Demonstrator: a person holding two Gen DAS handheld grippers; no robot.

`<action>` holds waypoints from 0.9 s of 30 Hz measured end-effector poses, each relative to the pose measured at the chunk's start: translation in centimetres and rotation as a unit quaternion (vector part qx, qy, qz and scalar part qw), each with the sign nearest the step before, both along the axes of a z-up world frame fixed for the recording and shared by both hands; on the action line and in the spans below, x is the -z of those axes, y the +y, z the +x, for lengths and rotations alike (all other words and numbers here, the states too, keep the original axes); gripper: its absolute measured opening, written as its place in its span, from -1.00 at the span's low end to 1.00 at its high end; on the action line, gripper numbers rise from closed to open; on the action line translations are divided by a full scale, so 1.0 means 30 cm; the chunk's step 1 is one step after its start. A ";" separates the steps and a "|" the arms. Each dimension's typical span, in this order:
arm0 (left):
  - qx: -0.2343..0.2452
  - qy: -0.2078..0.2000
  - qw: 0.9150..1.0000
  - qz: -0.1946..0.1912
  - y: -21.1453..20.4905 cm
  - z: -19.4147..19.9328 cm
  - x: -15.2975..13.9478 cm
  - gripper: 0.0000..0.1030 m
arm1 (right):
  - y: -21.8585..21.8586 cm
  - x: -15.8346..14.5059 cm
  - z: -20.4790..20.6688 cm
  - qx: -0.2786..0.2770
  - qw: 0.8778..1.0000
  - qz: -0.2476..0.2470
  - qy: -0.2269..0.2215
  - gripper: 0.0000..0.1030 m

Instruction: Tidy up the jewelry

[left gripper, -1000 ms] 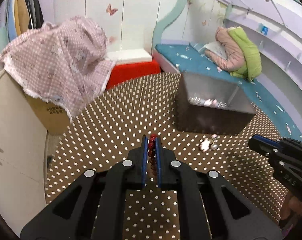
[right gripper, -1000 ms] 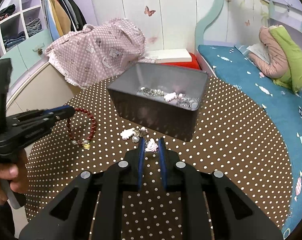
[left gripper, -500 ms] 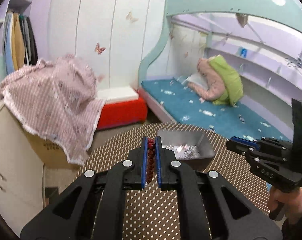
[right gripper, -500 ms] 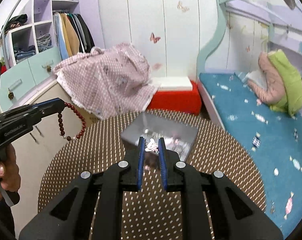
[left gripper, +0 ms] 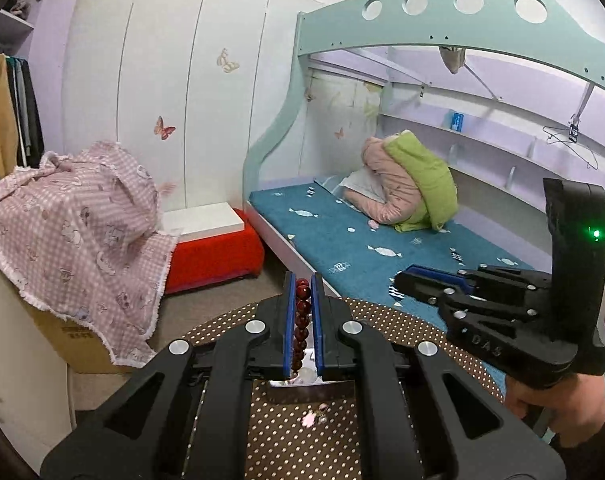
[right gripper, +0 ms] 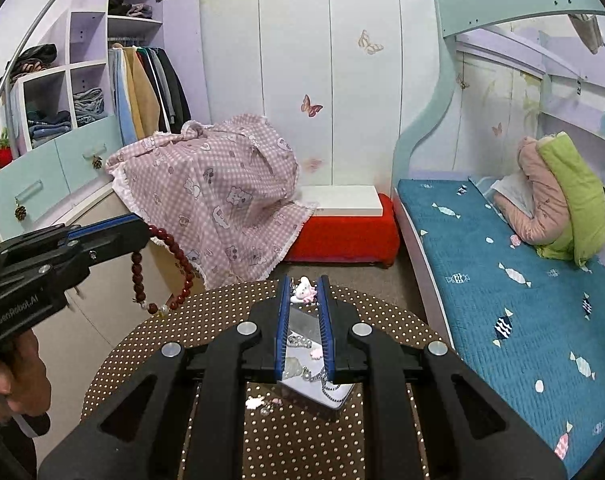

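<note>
Left wrist view: the left gripper [left gripper: 302, 284] is clamped tight on a red bead bracelet [left gripper: 301, 322], whose beads run in a line between the blue pads. It is held in the air above the round dotted table [left gripper: 302, 436]. Below the fingers a sliver of the metal tray [left gripper: 308, 390] shows, mostly hidden by the gripper body. A small pink charm [left gripper: 311, 418] lies loose on the table just in front of the tray. To the right, the right gripper [left gripper: 402, 280] is seen from the side with a hand [left gripper: 558, 408] on its grip (what it holds cannot be told from here).

Right wrist view: the right gripper [right gripper: 305, 280] is closed on a small white-and-pink charm piece [right gripper: 305, 291] at its fingertips. Beneath it the tray [right gripper: 322, 394] sits on the table [right gripper: 150, 356], with silver chains [right gripper: 302, 340] and a pink bit inside. A few loose charms [right gripper: 258, 403] lie on the table just beside the tray. At left the left gripper [right gripper: 142, 224] holds the bracelet [right gripper: 158, 272], which hangs as a loop well above the table.
</note>
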State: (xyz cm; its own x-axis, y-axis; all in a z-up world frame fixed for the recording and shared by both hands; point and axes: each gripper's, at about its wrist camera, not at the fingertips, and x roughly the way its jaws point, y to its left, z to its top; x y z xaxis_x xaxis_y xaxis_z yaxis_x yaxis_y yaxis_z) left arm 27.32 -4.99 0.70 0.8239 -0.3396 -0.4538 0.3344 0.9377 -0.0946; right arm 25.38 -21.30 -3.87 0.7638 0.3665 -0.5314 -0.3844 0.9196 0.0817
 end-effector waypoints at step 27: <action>-0.004 0.108 0.994 0.013 -0.079 0.309 0.238 -0.16 | 0.052 0.221 0.239 -0.021 0.992 -0.003 0.128 -0.68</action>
